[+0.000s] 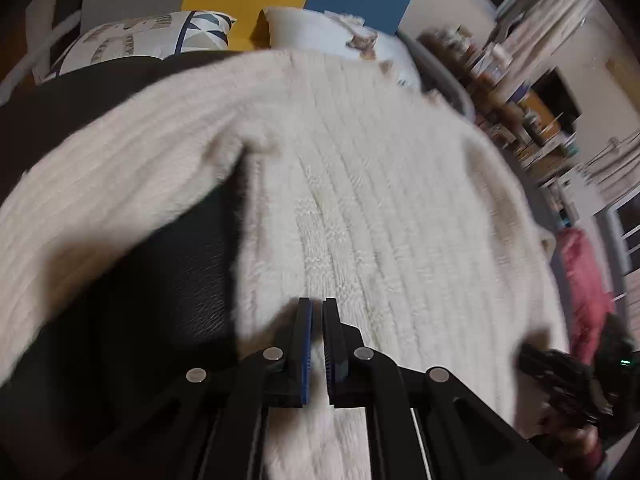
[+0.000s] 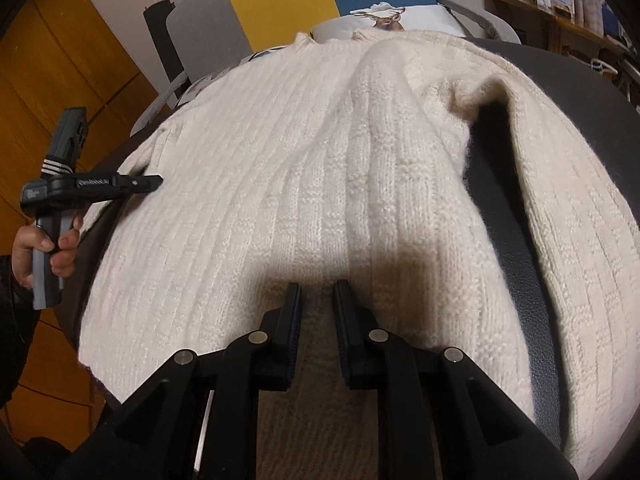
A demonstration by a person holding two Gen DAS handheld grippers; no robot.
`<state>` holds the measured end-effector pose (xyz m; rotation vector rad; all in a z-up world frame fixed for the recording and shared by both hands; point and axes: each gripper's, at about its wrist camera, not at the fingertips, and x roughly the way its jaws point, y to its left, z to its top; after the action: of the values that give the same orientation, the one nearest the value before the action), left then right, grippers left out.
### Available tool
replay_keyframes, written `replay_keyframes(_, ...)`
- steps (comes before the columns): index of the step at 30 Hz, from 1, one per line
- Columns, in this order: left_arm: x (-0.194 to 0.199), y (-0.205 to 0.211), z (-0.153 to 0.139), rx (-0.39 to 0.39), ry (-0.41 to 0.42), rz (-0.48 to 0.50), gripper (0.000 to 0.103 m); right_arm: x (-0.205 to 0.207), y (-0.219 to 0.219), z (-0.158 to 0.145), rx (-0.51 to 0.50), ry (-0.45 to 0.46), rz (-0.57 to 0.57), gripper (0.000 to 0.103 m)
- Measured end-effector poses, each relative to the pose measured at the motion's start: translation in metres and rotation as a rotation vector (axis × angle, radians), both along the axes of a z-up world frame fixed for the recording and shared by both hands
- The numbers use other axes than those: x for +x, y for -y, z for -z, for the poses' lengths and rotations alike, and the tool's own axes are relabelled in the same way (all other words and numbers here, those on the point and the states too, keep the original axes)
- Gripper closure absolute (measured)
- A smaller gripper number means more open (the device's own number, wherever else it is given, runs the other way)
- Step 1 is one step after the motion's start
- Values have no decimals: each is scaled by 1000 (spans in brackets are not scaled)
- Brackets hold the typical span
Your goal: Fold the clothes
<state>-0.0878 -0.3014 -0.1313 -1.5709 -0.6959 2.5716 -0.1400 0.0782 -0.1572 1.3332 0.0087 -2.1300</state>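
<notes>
A cream ribbed knit sweater [image 1: 360,200] [image 2: 260,200] lies spread on a dark padded surface [image 2: 512,240], collar at the far end. In the left wrist view a sleeve runs off to the left. In the right wrist view a sleeve lies off to the right. My left gripper [image 1: 317,302] is shut just over the sweater's body, with only a thin slit of knit showing between its pads. From the right wrist it shows at the sweater's left edge [image 2: 158,179]. My right gripper [image 2: 317,284] is shut on a fold of the sweater near its near end. A raised ridge runs from there toward the collar.
Patterned pillows [image 1: 152,36] [image 2: 384,16] lie beyond the collar against yellow, blue and grey panels. Cluttered shelves [image 1: 520,100] stand at the right, and a pink cloth [image 1: 580,280] hangs beside the surface. An orange wooden cabinet [image 2: 48,80] is at the left. A hand [image 2: 44,248] grips the left gripper's handle.
</notes>
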Motion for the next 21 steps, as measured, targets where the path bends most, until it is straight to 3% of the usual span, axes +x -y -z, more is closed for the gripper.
replay_keyframes(4,45,78,-19,34,-47,-194,89,-8,8,-7,44,54,-22,83)
replay_keyframes(7,104,159,-34,54,-71,-421,86,-9,21,-23,76,4,-54,83)
replay_keyframes(11,201,257,-33,41,6,-725,81,-9,51,-50,45,-74,-116,82)
replay_keyframes(13,234,285,-21,85,64,-788,80,-8,74,-53,33,-87,-155,79)
replay_keyframes(15,258,302,-3,181,100,-810,79,-8,104,-50,25,-73,-205,76)
replay_keyframes(17,271,308,17,289,100,-805,79,-6,132,-44,34,-67,-240,76)
replay_keyframes(21,272,307,30,379,45,-795,77,4,177,-39,35,-41,-304,75)
